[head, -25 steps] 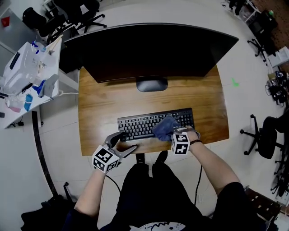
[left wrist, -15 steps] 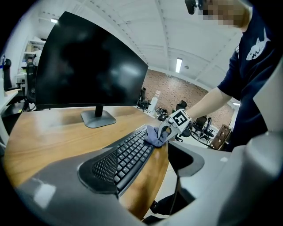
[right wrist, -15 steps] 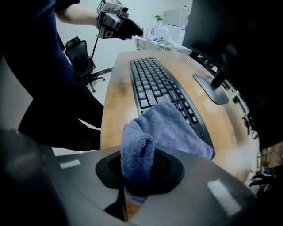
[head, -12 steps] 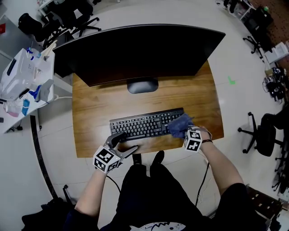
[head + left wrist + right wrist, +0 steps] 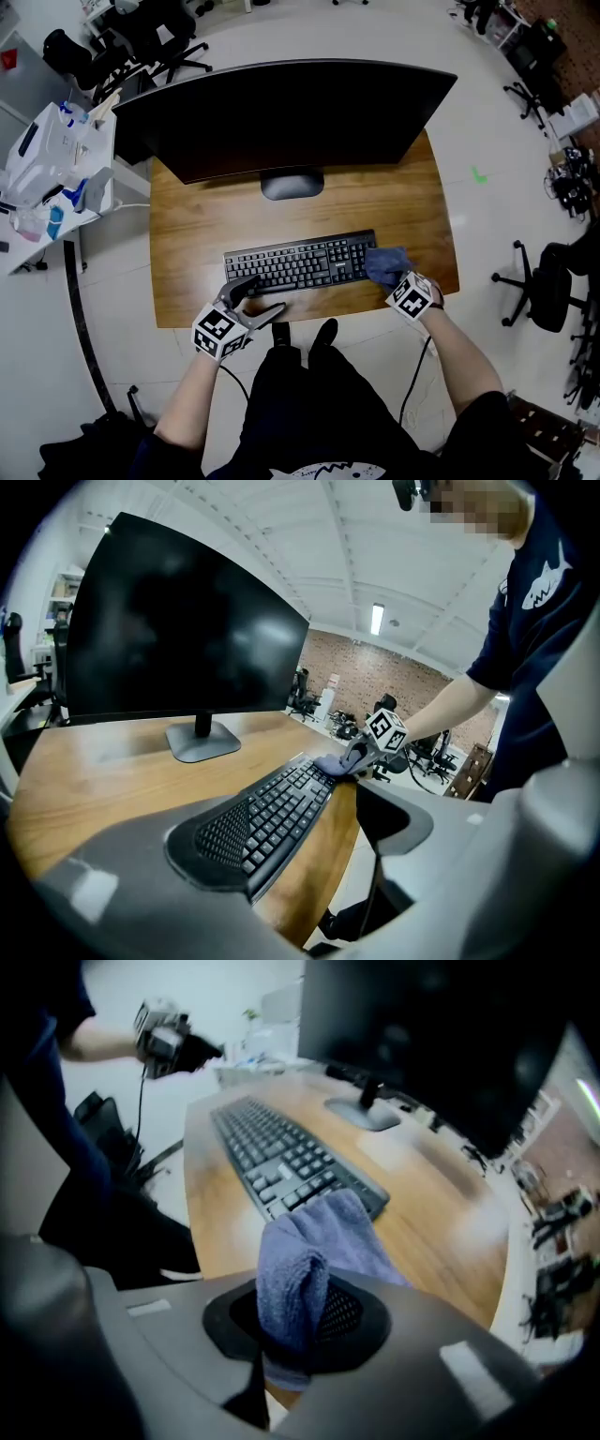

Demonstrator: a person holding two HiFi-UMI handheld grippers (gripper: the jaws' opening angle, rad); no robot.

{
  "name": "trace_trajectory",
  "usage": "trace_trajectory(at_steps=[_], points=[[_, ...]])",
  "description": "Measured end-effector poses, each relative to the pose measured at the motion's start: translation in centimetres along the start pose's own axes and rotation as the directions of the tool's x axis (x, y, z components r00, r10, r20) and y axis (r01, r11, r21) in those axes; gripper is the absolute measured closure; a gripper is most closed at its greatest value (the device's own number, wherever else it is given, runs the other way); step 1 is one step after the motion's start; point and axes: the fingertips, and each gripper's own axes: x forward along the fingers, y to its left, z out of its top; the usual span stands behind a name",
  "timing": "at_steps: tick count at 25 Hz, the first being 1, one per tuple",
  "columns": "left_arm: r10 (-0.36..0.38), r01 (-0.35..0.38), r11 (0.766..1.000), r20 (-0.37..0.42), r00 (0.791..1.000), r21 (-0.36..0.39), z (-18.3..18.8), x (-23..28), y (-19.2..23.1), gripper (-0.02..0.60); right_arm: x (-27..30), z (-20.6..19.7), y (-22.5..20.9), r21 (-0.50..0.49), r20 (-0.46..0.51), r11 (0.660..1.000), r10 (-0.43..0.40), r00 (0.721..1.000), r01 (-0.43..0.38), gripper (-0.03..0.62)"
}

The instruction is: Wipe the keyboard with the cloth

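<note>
Keyboard (image 5: 300,263) on wooden desk (image 5: 202,225), white floor (image 5: 506,103)

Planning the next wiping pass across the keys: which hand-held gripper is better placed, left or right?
Right. The right hand-held gripper is shut on the blue cloth, which rests at the keyboard's right end. The left hand-held gripper is open and empty, near the keyboard's front left corner.

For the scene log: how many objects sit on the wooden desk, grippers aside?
3: monitor at the back, keyboard in front of it, blue cloth at the keyboard's right end, pinched in the right gripper.
</note>
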Motion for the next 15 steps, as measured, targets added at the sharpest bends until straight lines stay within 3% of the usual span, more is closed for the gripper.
trace_trajectory(at_steps=[3,6,10,15], points=[[0.021,-0.021,1.000,0.016,1.000,0.002,0.6,-0.7,-0.2,0.233,-4.1,3.0,-1.7,0.270,0.238,0.963,-0.078,0.968,0.011,0.530],[0.047,-0.048,0.999,0.048,0.998,0.004,1.7,-1.7,-0.7,0.233,-8.6,6.0,-2.7,0.421,0.416,0.907,-0.166,0.894,-0.027,0.530],[0.083,-0.086,0.996,0.095,0.992,0.031,3.8,-3.3,-2.1,0.233,-12.9,9.5,-1.9,0.485,0.566,0.869,-0.226,0.793,-0.099,0.530],[0.124,-0.138,0.988,0.164,0.979,0.076,6.8,-5.7,-4.8,0.233,-18.2,12.8,1.6,0.439,0.703,0.881,-0.216,0.678,-0.174,0.530]])
